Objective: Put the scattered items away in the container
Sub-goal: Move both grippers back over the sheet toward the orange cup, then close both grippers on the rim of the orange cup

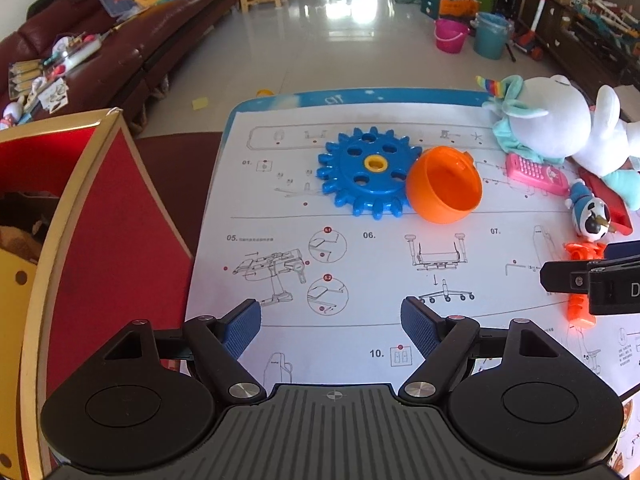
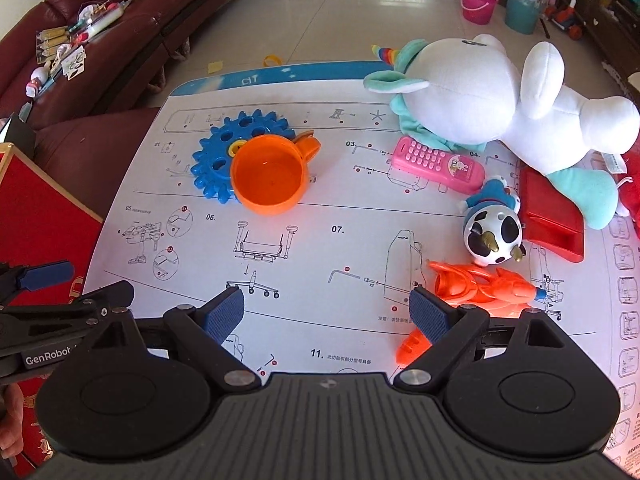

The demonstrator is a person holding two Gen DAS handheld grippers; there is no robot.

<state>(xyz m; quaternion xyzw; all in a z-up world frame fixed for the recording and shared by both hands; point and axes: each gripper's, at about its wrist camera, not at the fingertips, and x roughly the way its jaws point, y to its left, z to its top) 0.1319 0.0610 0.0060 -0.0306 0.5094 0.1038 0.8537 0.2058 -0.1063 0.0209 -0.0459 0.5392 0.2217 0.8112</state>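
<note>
Status: basically at the start. Every toy I can see is loose on the instruction sheet [image 2: 304,240], none visibly in the red box [image 1: 120,216]. The box sits off the sheet's left edge; its inside is mostly hidden, something dark and brownish shows in it, can't tell what.

Left gripper [image 1: 331,326]: jaws spread wide, nothing between them, over the sheet's near-left part. Right gripper [image 2: 327,314]: also spread, empty, over the sheet's near-middle; its right finger overlaps the orange toy gun [image 2: 480,290] in view, contact not clear.

Left to do, all placed relative to the sheet:
- blue gear [image 2: 218,152], far-left, with the orange cup [image 2: 268,178] lying on its side against it
- pink toy phone [image 2: 434,166], far-centre, tucked under the white unicorn plush [image 2: 500,108]
- cow figure [image 2: 494,236] and red block [image 2: 550,216], right side
- orange toy gun, near-right

My guess: gun goes first for the right, gear or cup for the left.
</note>
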